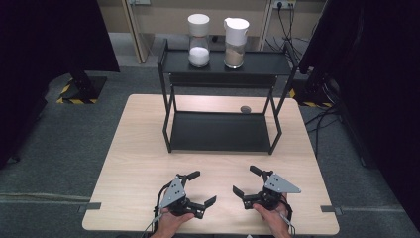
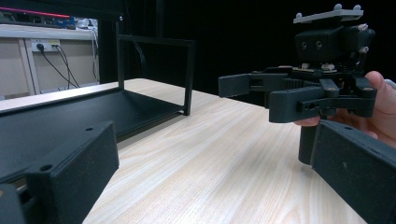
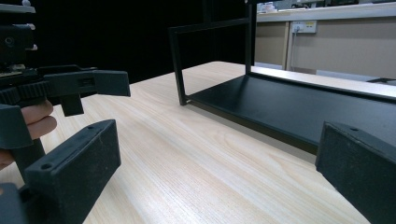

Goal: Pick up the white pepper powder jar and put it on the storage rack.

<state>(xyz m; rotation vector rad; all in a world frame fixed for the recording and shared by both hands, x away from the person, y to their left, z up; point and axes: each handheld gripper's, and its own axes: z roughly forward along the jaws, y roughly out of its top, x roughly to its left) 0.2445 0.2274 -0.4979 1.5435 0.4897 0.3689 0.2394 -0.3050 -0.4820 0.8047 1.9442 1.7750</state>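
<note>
Right gripper (image 3: 210, 177) low over the pale wooden desk (image 3: 196, 158), jaws spread wide, empty, black shelf rack (image 3: 289, 107) ahead toward the far edge, left gripper (image 3: 60, 88) held by a hand (image 3: 32, 121) alongside.

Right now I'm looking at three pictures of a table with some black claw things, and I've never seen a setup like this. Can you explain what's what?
No robot arm here: a person holds a handheld tool in each hand, the left gripper and the right gripper. Both have their fingers spread open and hold nothing.

The high view comes from a camera above, looking down on the wooden table. The other two come from cameras riding on each gripper, so each looks along its own black fingers and catches the other gripper opposite.

On the table stands a black two-level rack. Its top shelf carries two clear jars with white lids: one with white powder, one with tan grains. A small dark object lies behind the rack.
</note>
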